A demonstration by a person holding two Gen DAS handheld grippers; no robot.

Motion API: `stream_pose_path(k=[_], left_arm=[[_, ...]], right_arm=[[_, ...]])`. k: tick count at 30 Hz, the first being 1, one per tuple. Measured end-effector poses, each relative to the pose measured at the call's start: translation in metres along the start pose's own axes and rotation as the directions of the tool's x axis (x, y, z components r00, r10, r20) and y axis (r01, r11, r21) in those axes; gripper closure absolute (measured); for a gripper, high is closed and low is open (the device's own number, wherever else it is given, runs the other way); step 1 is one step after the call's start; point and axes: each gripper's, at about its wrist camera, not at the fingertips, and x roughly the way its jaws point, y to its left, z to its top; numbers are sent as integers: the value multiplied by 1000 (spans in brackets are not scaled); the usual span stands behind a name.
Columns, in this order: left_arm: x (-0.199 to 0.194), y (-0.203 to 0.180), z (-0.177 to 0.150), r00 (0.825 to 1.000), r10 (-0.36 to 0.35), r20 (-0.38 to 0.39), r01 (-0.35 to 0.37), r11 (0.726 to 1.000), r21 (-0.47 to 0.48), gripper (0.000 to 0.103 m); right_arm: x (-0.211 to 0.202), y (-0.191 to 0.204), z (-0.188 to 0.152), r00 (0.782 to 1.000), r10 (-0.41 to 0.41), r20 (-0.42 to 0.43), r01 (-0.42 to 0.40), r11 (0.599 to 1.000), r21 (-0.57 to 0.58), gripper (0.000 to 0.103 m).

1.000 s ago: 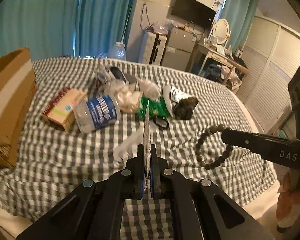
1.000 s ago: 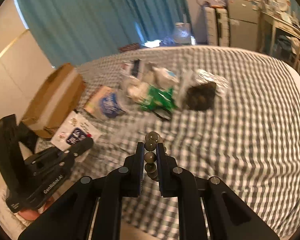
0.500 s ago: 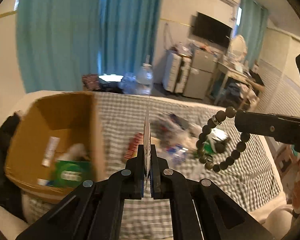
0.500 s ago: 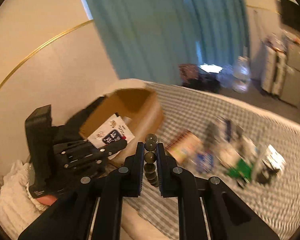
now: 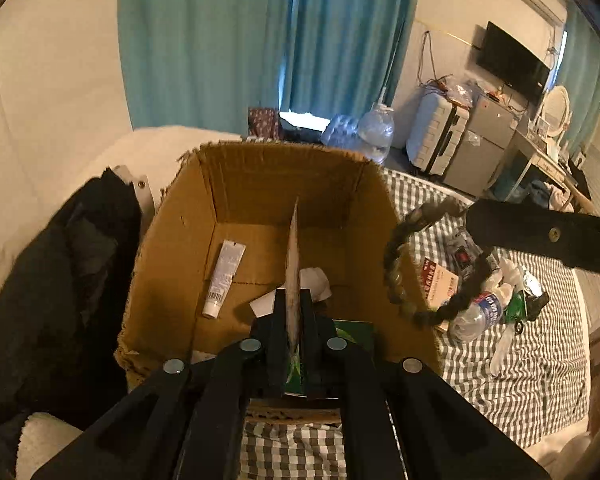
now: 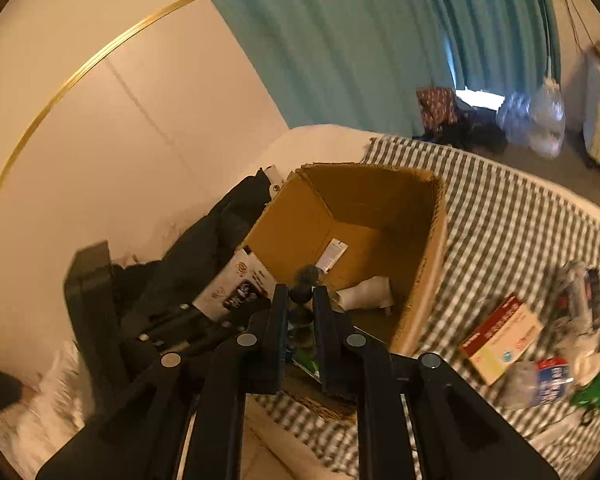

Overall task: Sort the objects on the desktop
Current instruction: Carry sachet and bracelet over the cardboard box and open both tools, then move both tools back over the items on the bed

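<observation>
An open cardboard box (image 5: pixel 172 216) (image 6: pixel 432 240) stands on the checked bed. My left gripper (image 5: pixel 293 304) is shut on a flat white packet (image 5: pixel 293 256), seen edge-on, held over the box's inside. The packet's printed face shows in the right wrist view (image 6: pixel 236 288). My right gripper (image 6: pixel 301 300) is shut on a dark bead bracelet (image 6: pixel 306 276) (image 5: pixel 396 264), held over the box's near right edge. A white tube (image 5: pixel 224 276), crumpled paper (image 5: pixel 316 284) and a green packet (image 5: pixel 360 332) lie in the box.
A pile remains on the checked cover: a red-and-cream carton (image 6: pixel 500 340), a plastic bottle with blue label (image 6: pixel 540 384), green wrapper (image 6: pixel 596 388), plastic bags. Dark clothing (image 5: pixel 60 280) lies left of the box against the wall. Curtains, suitcase and desk stand behind.
Both grippers have swung left from the pile to over the cardboard box, each still holding its item. The box now fills the middle of both views.
</observation>
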Motion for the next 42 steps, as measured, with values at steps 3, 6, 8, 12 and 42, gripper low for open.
stream_pose_path(k=[3,6,8,12,42], left_arm=[[15,-7,-4,996,33,-80,-32,999,15,32],[10,-20,-10,991,113,-77,-109,992,60,16],[0,-28,-14,990,128,-56,-124,990,65,16],[-34,-47,-15,995,100,3,-100,994,35,11],[-18,-259,-130,955,129,268,-124,992,-36,0]], right_arm=[[5,-7,5,1000,15,-28,-13,999,48,57],[-12,-8,6,997,-68,24,67,997,39,46],[-35,-10,1,985,-152,81,151,988,15,46],[-93,-16,-18,896,-373,243,385,923,-3,28],[-258,-191,-280,660,-674,333,629,738,245,0]])
